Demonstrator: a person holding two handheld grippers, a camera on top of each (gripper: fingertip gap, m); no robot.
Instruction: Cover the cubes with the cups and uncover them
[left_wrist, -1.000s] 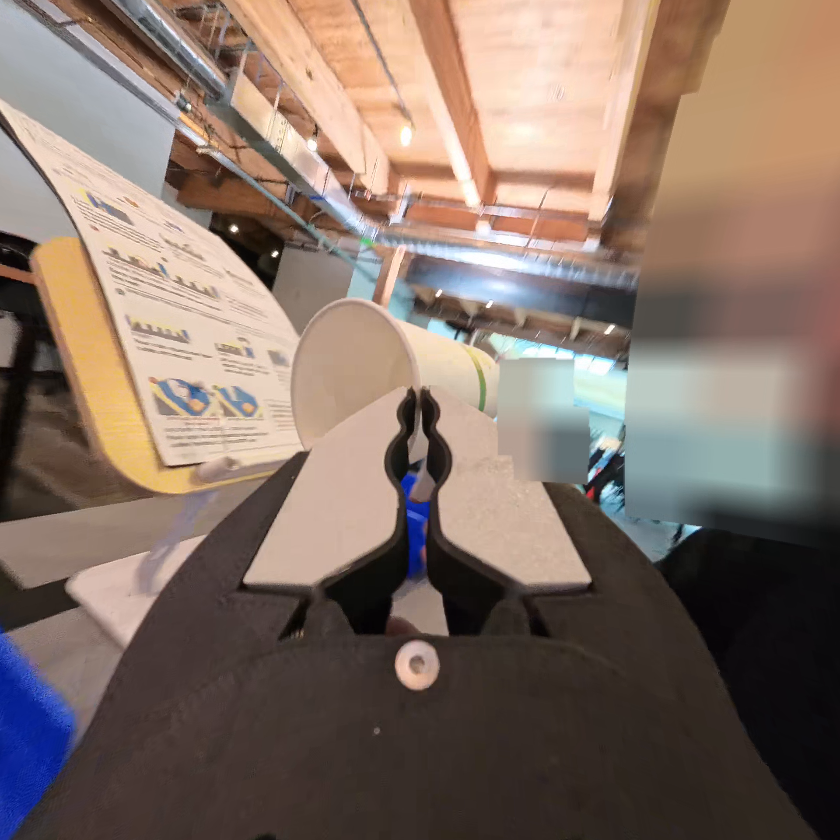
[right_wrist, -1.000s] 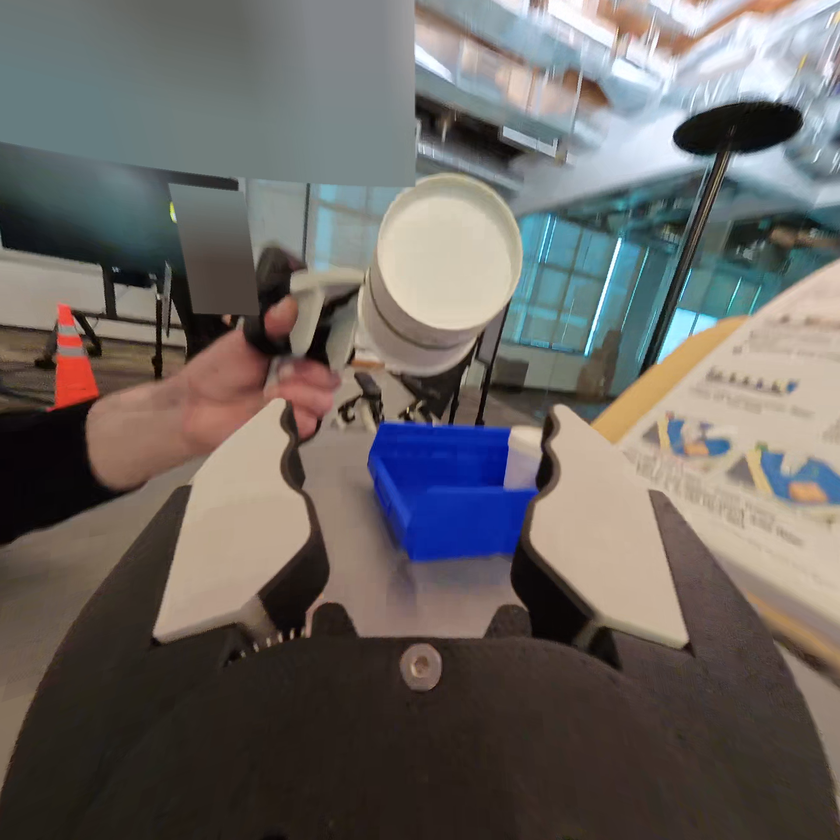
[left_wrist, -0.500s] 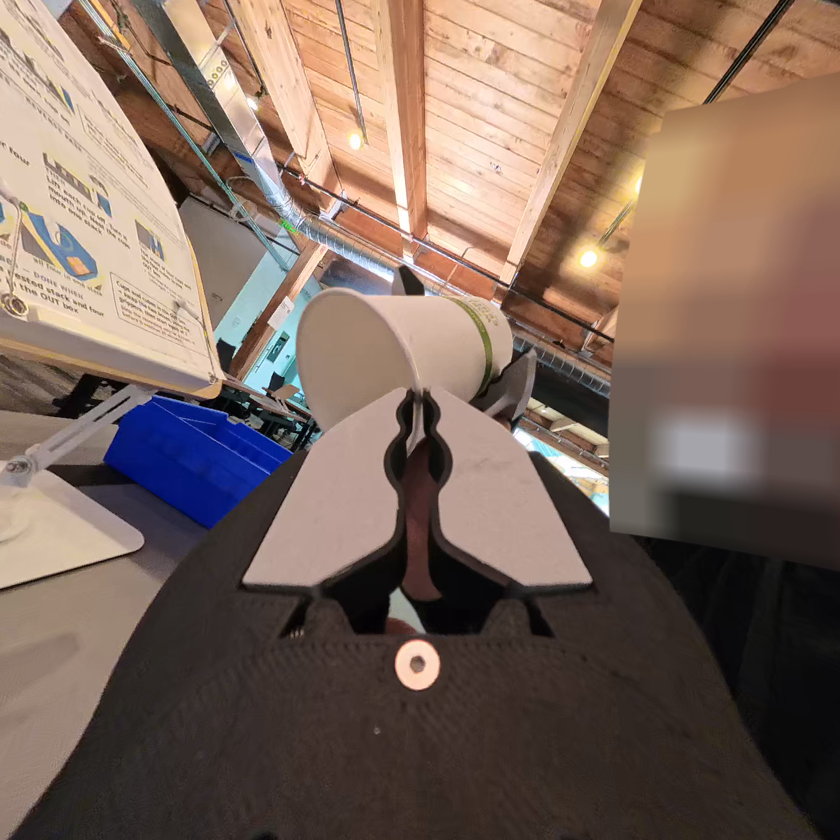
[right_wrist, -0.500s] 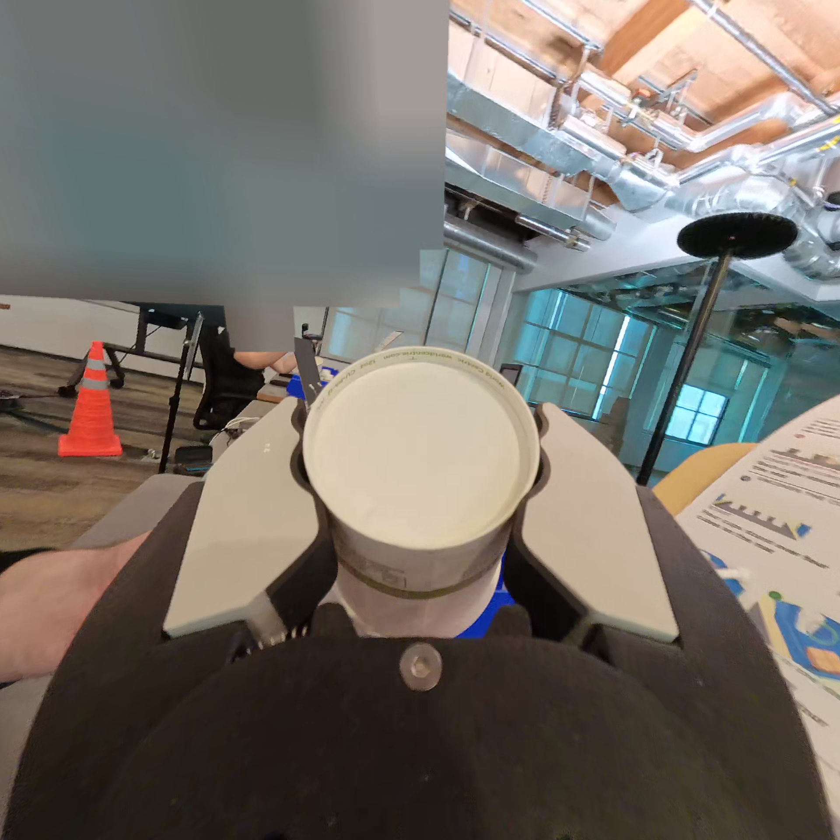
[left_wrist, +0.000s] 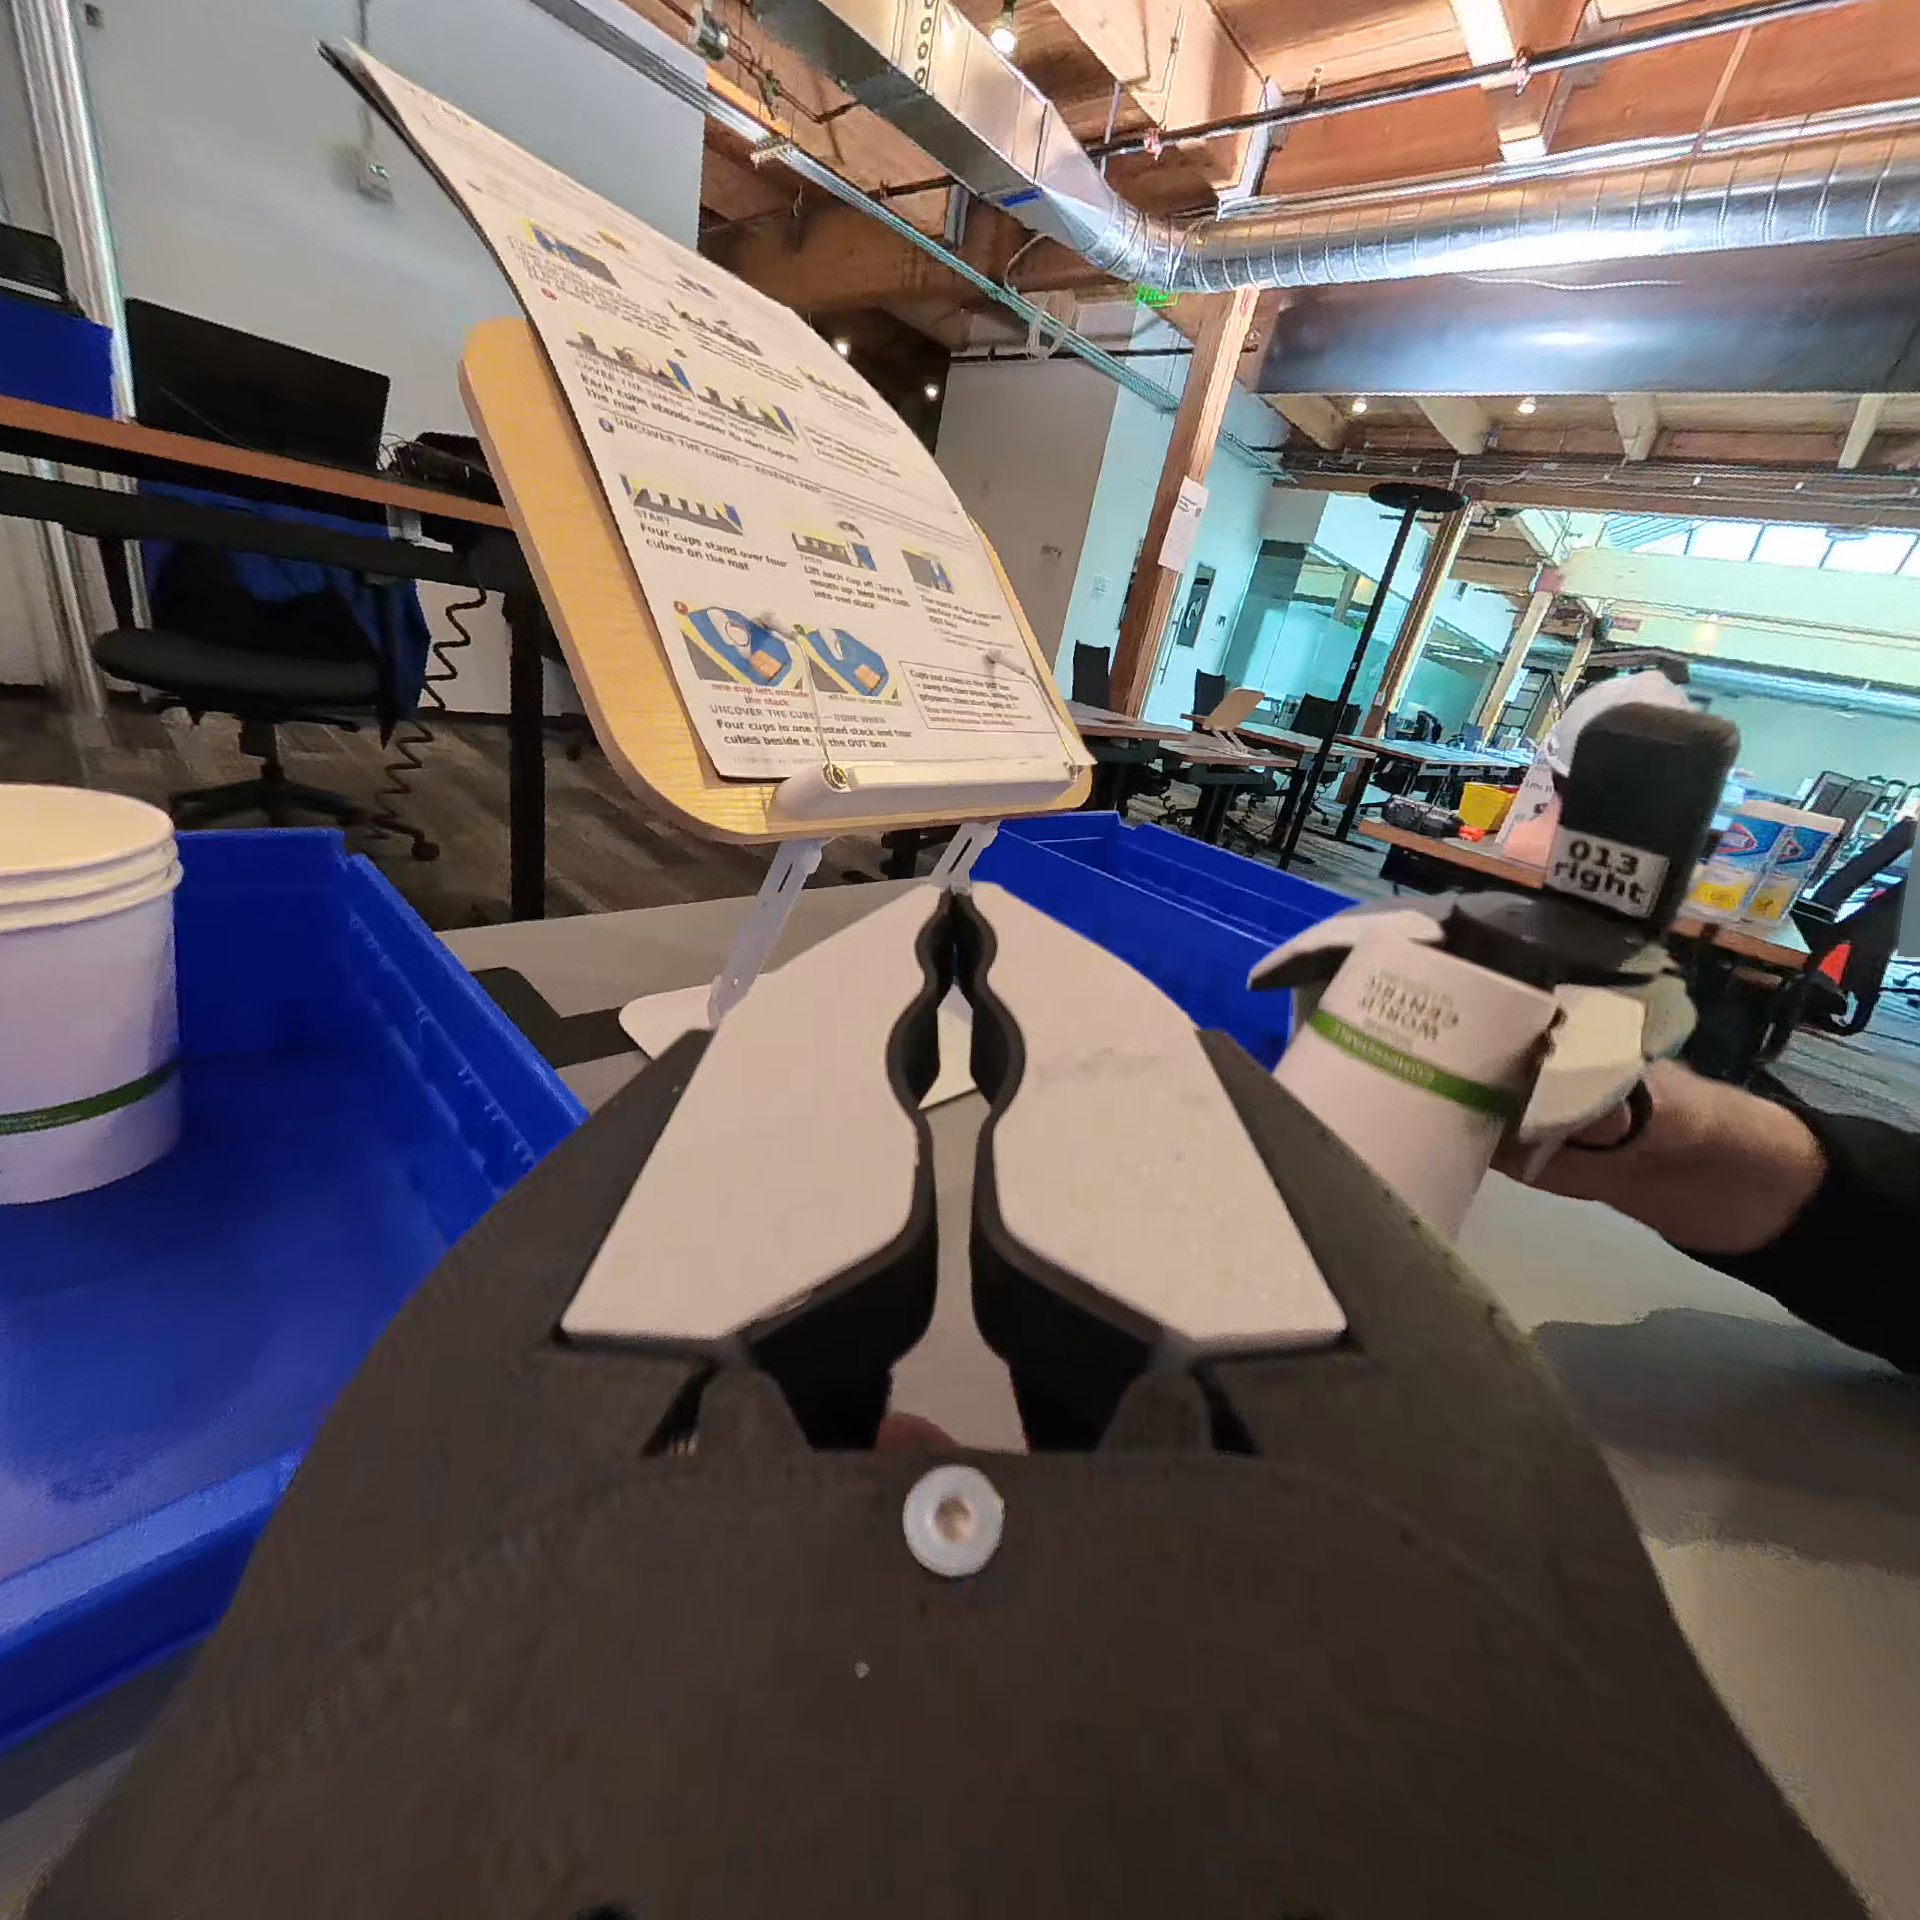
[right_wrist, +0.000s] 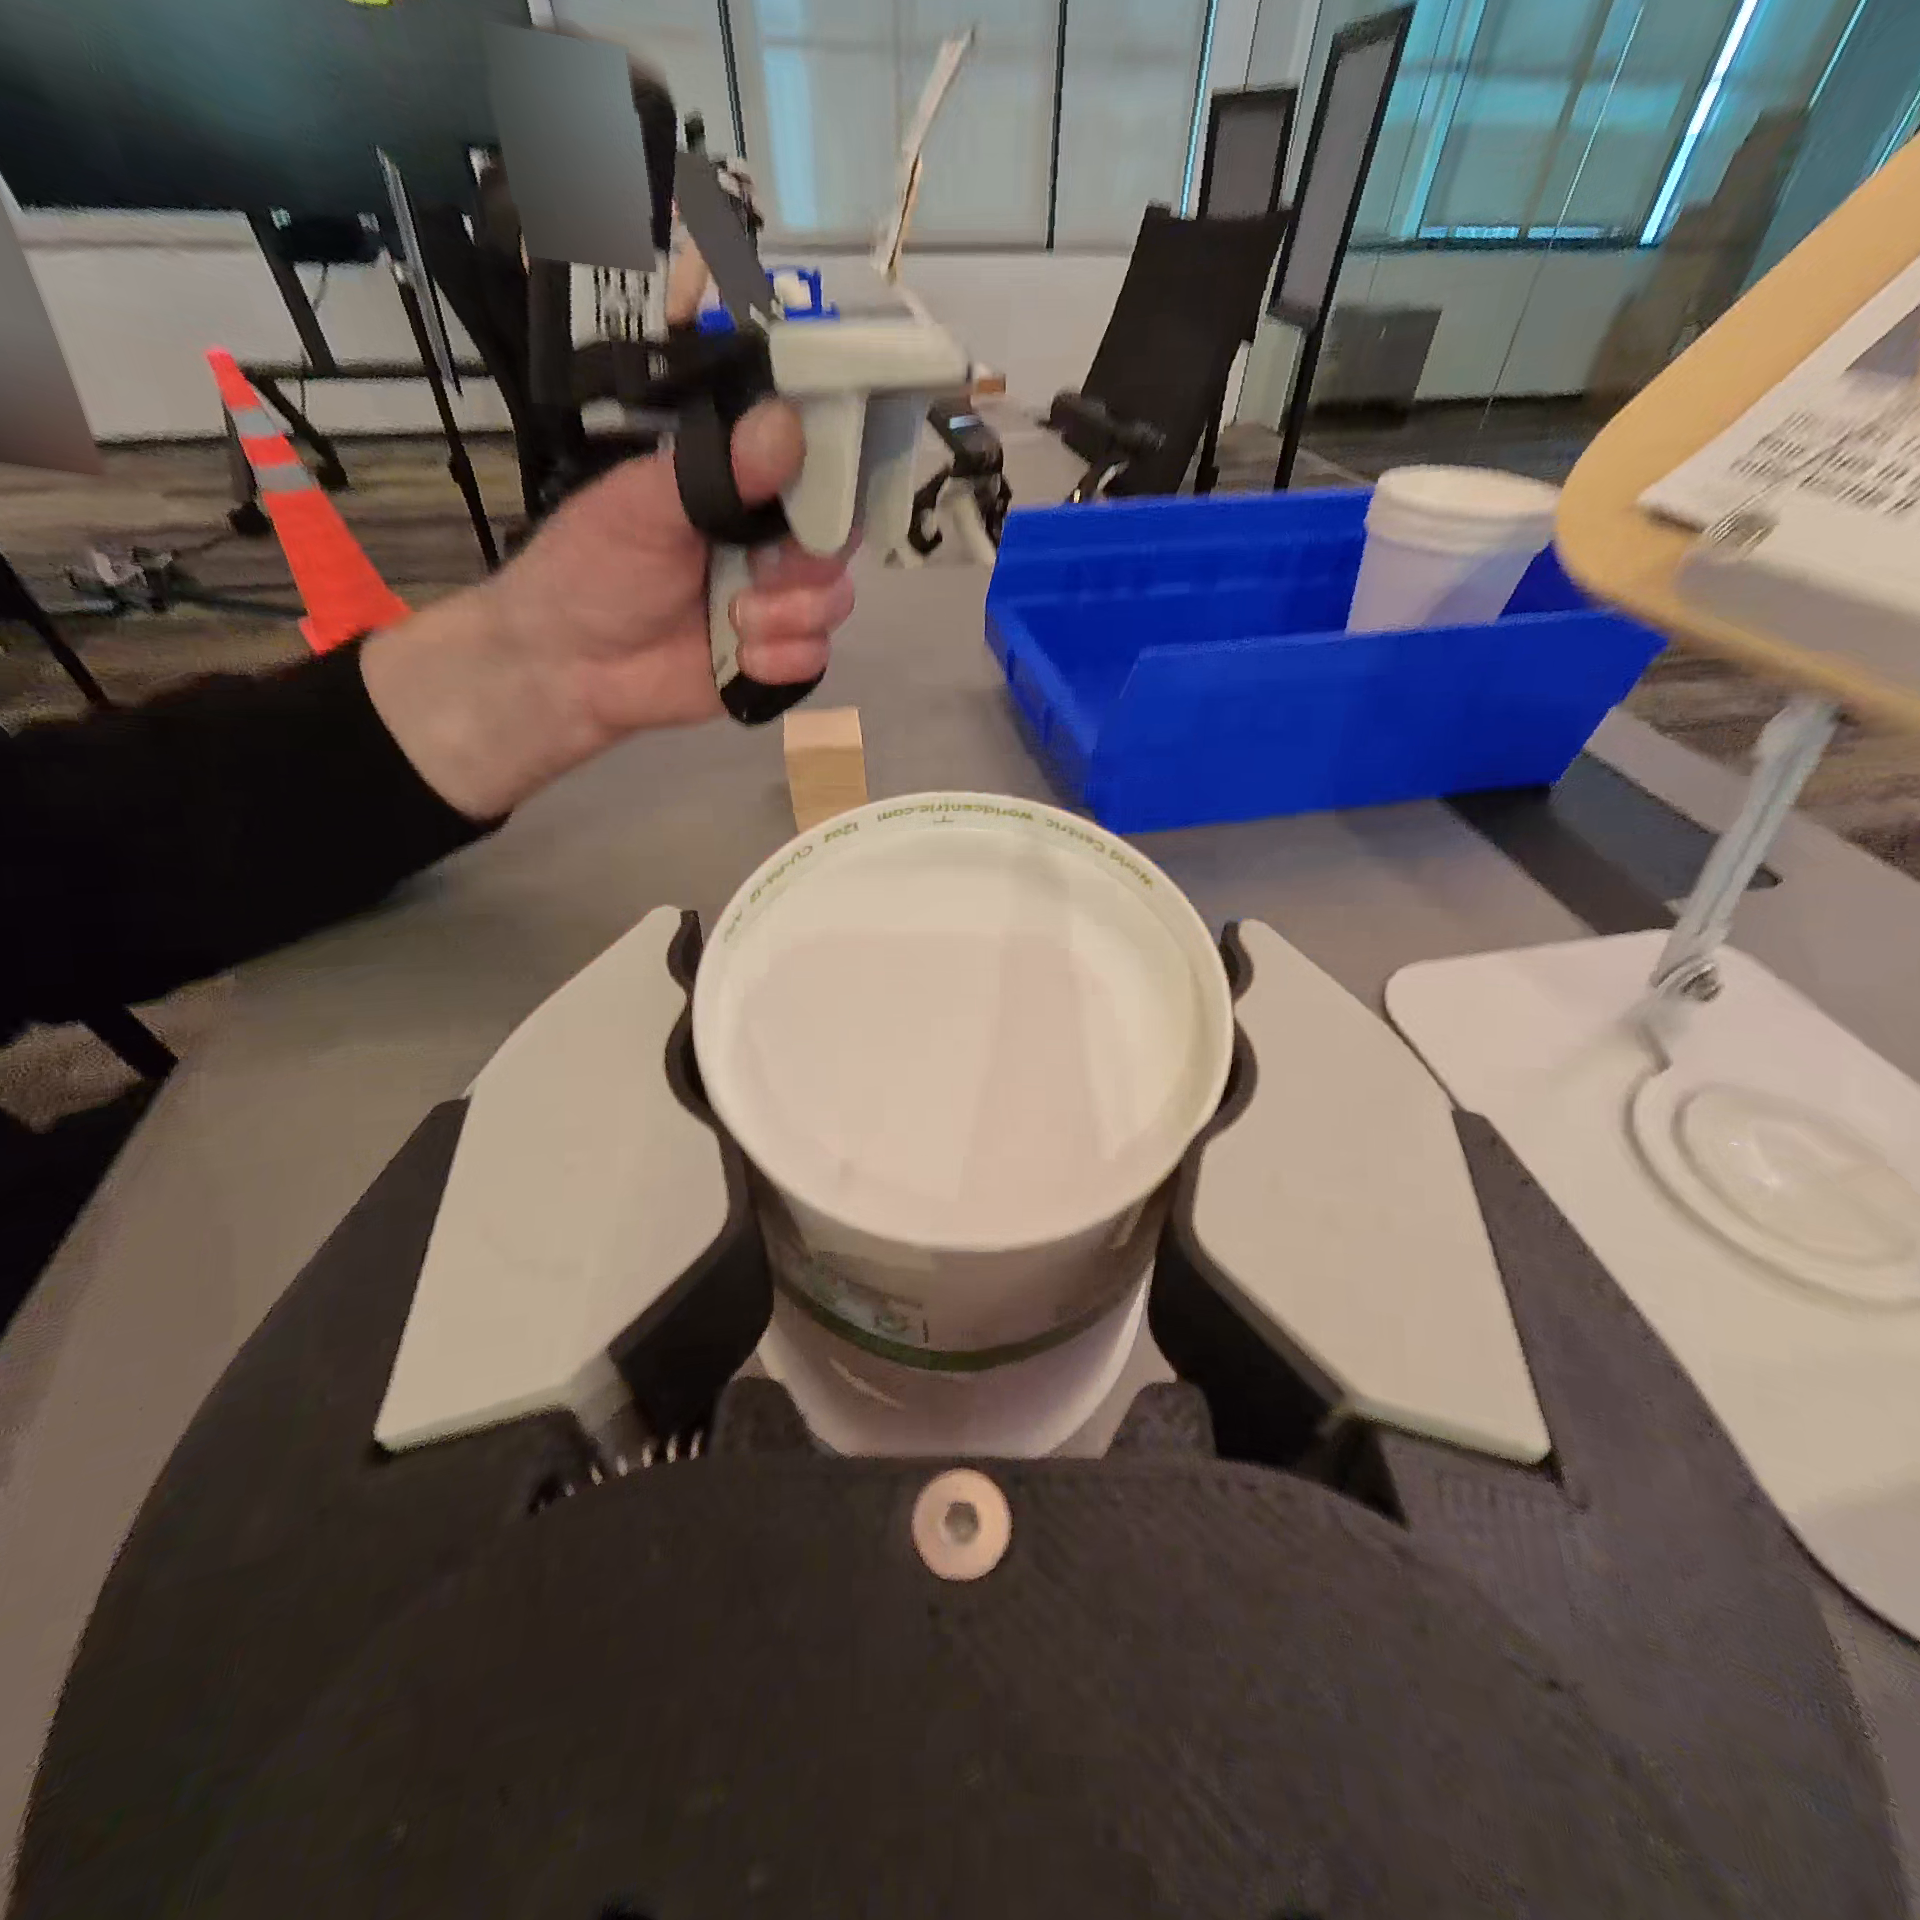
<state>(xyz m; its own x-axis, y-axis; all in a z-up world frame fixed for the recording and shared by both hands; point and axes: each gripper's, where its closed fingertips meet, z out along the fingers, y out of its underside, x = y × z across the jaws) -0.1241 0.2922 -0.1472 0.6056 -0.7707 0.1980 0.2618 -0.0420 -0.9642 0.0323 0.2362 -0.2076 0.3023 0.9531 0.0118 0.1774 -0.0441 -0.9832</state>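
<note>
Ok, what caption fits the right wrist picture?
Right gripper holds an upside-down paper cup above the table, near a wooden cube.

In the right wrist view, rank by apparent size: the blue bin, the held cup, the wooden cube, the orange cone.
1. Held cup, though it sits closest to the camera, so its size is exaggerated.
2. Blue bin.
3. Orange cone.
4. Wooden cube.

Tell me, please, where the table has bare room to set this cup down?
Bare grey table lies left of the held cup, below the wooden cube. The right side is crowded: the stand's white base and blue bin.
</note>
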